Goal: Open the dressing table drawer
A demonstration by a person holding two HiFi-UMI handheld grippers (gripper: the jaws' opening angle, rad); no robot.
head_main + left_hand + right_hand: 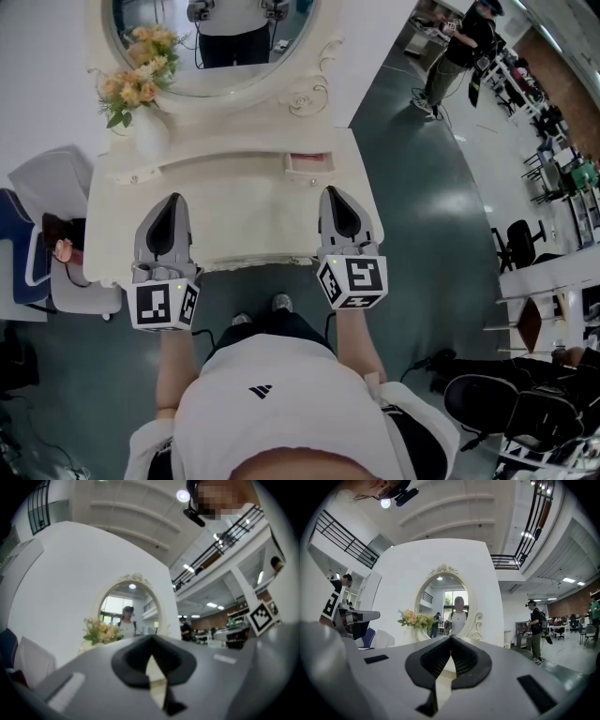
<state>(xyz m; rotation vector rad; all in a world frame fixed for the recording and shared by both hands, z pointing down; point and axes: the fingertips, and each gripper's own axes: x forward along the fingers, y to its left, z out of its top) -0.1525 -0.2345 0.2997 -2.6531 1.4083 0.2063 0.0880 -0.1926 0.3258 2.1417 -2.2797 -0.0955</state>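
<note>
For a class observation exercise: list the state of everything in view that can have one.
Left gripper: shut, empty.
Right gripper: shut, empty.
Small drawer: seems slightly pulled out.
Vase: upright.

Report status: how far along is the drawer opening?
Done: nothing visible. In hand: left gripper and right gripper are shut and empty, over the dressing table. Left: reach the small drawer below the mirror, grip and pull.
</note>
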